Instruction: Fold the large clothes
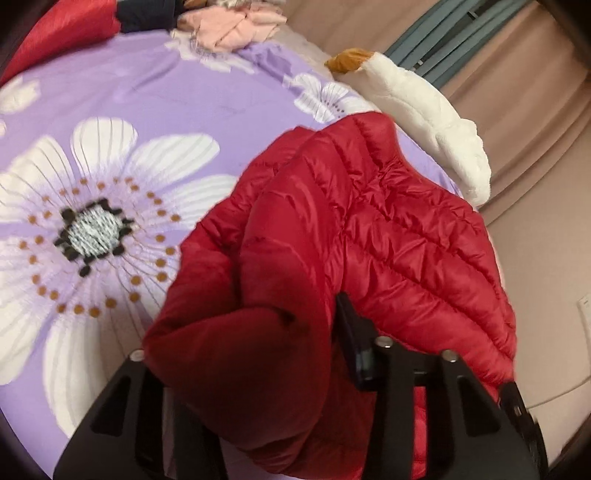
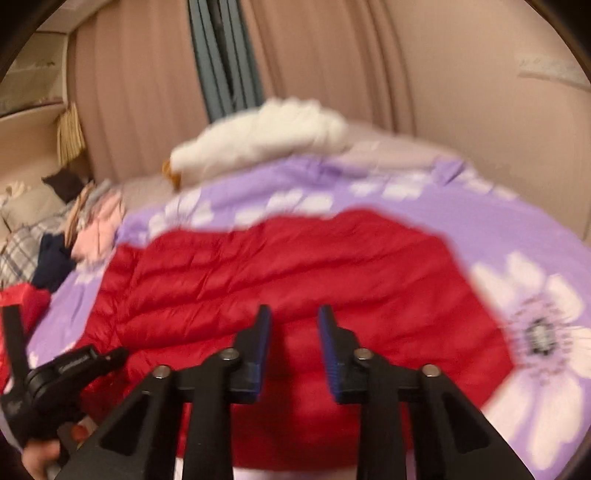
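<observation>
A red quilted puffer jacket (image 1: 369, 229) lies on the purple flowered bed cover (image 1: 147, 92). In the left wrist view a thick bunched fold of it fills my left gripper (image 1: 273, 325). The right finger (image 1: 351, 332) presses against the fabric, and the other finger is buried under it. In the blurred right wrist view the jacket (image 2: 295, 266) is spread wide on the bed. My right gripper (image 2: 295, 314) hovers over its near part, blue pads apart, with nothing between them. A hand (image 2: 40, 454) holds the left tool's handle (image 2: 55, 373) at the lower left.
A white plush bundle (image 1: 424, 110) lies along the far bed edge by the beige curtain (image 2: 332, 74). Pink clothes (image 1: 229, 26), a navy garment (image 1: 147, 14) and another red garment (image 1: 55, 29) are piled at the head end. Plaid pillows (image 2: 18, 251) sit beyond.
</observation>
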`<state>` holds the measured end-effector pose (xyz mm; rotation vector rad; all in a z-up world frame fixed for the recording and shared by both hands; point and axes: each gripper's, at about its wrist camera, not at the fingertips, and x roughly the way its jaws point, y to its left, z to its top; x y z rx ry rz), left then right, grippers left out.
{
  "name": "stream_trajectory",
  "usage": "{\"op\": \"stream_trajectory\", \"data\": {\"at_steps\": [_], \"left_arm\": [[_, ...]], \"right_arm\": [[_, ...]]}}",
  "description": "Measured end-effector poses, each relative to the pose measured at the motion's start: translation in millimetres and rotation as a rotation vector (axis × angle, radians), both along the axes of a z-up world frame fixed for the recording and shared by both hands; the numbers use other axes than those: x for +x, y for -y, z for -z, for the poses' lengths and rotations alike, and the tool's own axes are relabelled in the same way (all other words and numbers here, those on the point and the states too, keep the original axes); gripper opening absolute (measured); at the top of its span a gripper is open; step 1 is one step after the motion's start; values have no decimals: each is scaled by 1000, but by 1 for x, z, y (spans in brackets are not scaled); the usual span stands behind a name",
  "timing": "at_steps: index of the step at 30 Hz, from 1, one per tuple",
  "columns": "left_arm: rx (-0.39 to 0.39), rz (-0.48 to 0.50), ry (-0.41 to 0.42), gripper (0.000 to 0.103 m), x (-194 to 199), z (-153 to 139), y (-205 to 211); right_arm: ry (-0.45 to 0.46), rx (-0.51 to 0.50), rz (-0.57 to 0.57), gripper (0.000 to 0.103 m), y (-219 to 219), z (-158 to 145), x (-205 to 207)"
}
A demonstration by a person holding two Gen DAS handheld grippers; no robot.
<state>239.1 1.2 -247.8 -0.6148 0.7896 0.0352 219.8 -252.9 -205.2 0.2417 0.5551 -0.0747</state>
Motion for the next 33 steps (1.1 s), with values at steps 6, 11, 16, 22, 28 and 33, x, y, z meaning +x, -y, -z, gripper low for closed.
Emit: {"op": "stream_trajectory", "data": {"at_steps": [6,11,16,22,28,33], "left_arm": [[122,55,59,35,-1,-16,3],[22,22,33,41,8,-8,-11],[23,-29,6,56,15,-1,-8],[-63,-75,-29,70,29,14,-22],[94,-4,-26,59,45,12,-5],[143,21,9,40,40,-5,4]], "right_arm": [[38,-109,30,25,-24,-11,47],[-74,-39,78,17,-15,27,84],[-111,11,110,10,-8,40,87],[-125,-2,113,9,-12,41,89],[-140,-30,121,9,-14,43,94],[-196,-120,122,10,-24,46,104]]}}
